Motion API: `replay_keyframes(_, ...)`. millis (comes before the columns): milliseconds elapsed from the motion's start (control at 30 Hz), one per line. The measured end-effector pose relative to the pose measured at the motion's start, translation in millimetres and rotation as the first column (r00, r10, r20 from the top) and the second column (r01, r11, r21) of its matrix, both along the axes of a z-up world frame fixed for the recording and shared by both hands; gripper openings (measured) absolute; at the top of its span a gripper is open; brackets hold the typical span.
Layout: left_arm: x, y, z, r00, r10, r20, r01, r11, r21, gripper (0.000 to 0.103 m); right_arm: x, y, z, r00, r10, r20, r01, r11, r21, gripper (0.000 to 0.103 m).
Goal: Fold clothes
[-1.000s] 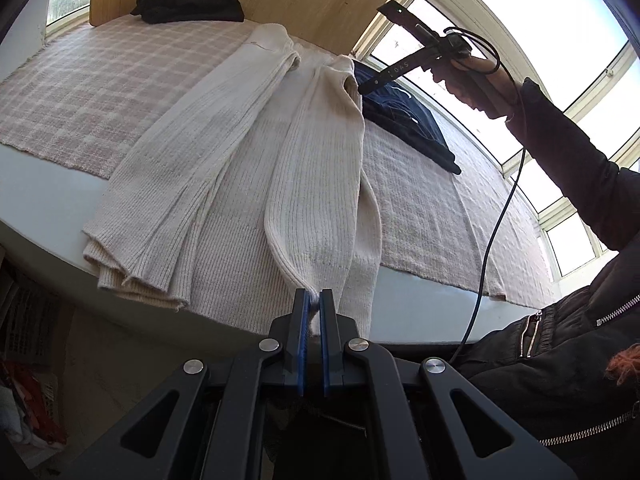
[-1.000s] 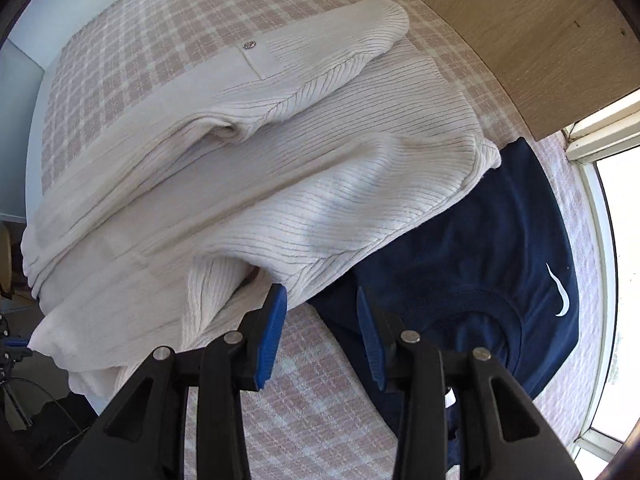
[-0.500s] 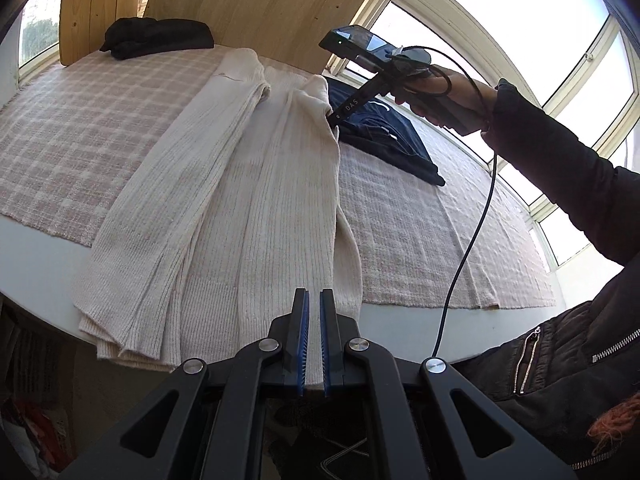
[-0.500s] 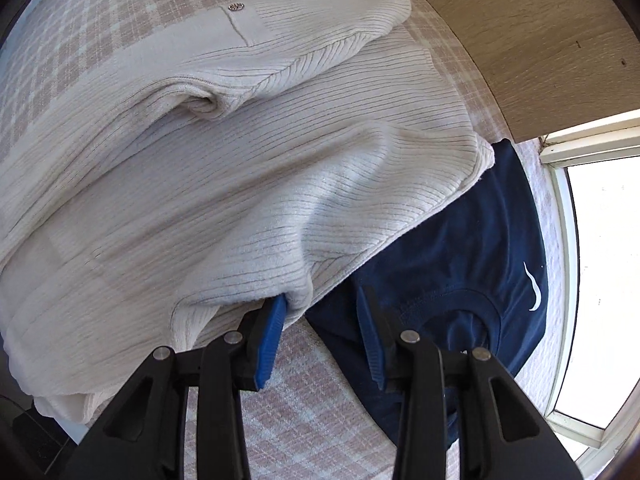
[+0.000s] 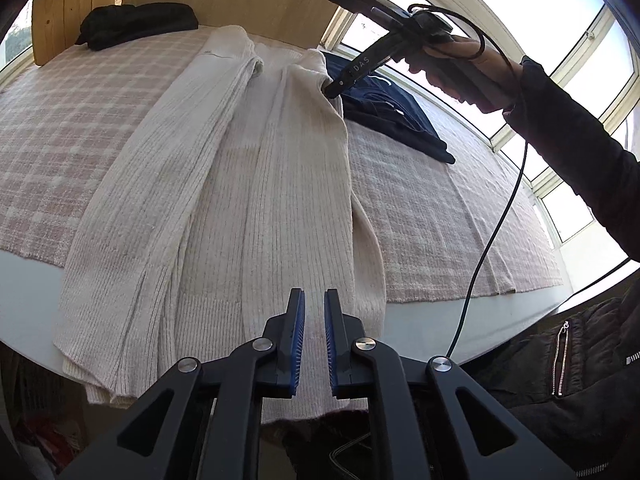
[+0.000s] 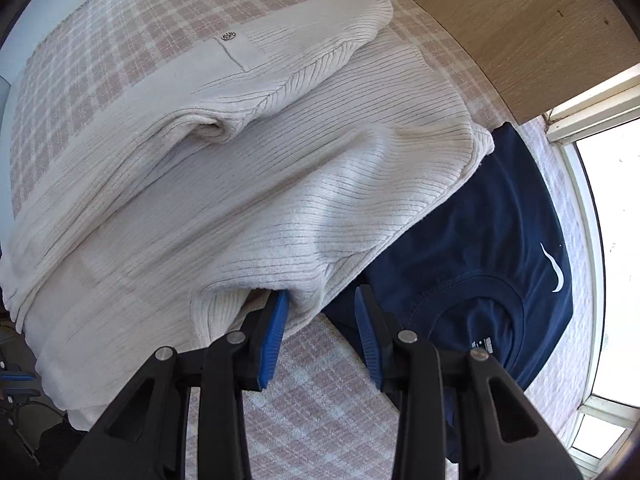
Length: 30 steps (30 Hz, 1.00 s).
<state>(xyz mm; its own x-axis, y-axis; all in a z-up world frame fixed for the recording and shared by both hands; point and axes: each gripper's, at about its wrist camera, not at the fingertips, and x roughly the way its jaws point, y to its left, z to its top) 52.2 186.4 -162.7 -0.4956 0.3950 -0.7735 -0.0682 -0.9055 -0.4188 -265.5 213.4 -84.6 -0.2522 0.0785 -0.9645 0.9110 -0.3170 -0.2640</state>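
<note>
Your left tongs (image 5: 314, 312) have just been opening over the sweater's (image 5: 248, 184) hem at the counter's (image 5: 28, 280) near edge, gripping nothing; your right tongs (image 6: 322, 300) stand apart at its shoulder.

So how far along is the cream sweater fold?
Done: both long sides of the cream sweater lie folded toward its middle. In hand: the left gripper sits at the hem, its fingers just opening, hem showing in the gap, unpinched. The right gripper is open at the shoulder edge, one finger under the fabric. Left: probably the crosswise fold, then the navy T-shirt beside it.
</note>
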Motion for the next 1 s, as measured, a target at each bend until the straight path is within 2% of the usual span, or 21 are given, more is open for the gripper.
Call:
replay_keyframes(100,-4,-1,-10,1.000,0.001,0.028,-0.001,1.000,-0.005,0.008,4,-3,-11,0.999,-0.005,0.049,0.004,1.000,0.015,0.035)
replay_keyframes(167,-6,-1,-18,0.998,0.002,0.065,0.000,1.000,-0.024,0.008,7,-1,-18,1.000,0.006,0.027,-0.008,0.999,0.053,0.032)
replay_keyframes(200,-6,0,-23,0.997,0.001,0.082,0.002,0.999,-0.037,0.008,5,2,-18,1.000,0.001,0.031,-0.003,0.998,0.055,0.016)
replay_keyframes(233,-6,0,-27,0.995,-0.004,0.098,0.008,0.999,-0.042,0.008,1,6,-17,0.998,-0.016,0.058,0.013,0.999,0.049,0.008)
replay_keyframes(367,-2,-3,-30,0.996,0.003,0.094,-0.001,1.000,-0.014,0.011,-21,27,-4,0.987,-0.092,0.134,0.092,0.996,0.012,0.008)
replay_keyframes(500,-1,-4,-29,0.996,-0.001,0.093,0.002,1.000,-0.008,0.011,-32,43,-7,0.973,-0.150,0.173,0.151,0.988,0.009,0.008)
replay_keyframes(567,-1,-5,-29,0.995,-0.004,0.095,0.005,1.000,-0.010,0.011,-30,44,-8,0.981,-0.134,0.139,0.134,0.991,0.010,0.008)
replay_keyframes(633,-3,-5,-28,0.995,-0.010,0.099,0.012,1.000,-0.015,0.011,-26,46,-7,0.988,-0.119,0.102,0.116,0.993,0.030,0.015)
replay_keyframes(733,-3,-4,-27,0.994,-0.019,0.103,0.021,1.000,-0.021,0.012,-24,54,6,0.990,-0.126,0.064,0.122,0.991,0.059,0.016)
replay_keyframes(800,-5,-3,-27,0.994,-0.019,0.104,0.021,1.000,-0.022,0.013,-23,60,25,0.991,-0.131,0.017,0.131,0.991,0.042,0.016)
replay_keyframes(867,-4,-3,-26,0.995,-0.014,0.103,0.016,1.000,-0.020,0.013,-16,55,47,0.995,-0.101,-0.017,0.100,0.995,-0.030,0.017)
replay_keyframes(900,-4,-3,-26,0.995,-0.011,0.103,0.012,1.000,-0.017,0.013,-10,49,55,0.996,-0.078,-0.030,0.076,0.995,-0.065,0.022)
replay_keyframes(933,-4,-3,-26,0.995,-0.012,0.103,0.014,1.000,-0.018,0.013,-4,42,59,0.998,-0.054,-0.042,0.050,0.995,-0.088,0.034)
replay_keyframes(1000,-4,-3,-26,0.994,-0.014,0.104,0.017,1.000,-0.020,0.013,-4,27,57,0.998,-0.003,-0.069,-0.003,0.997,-0.078,0.043)
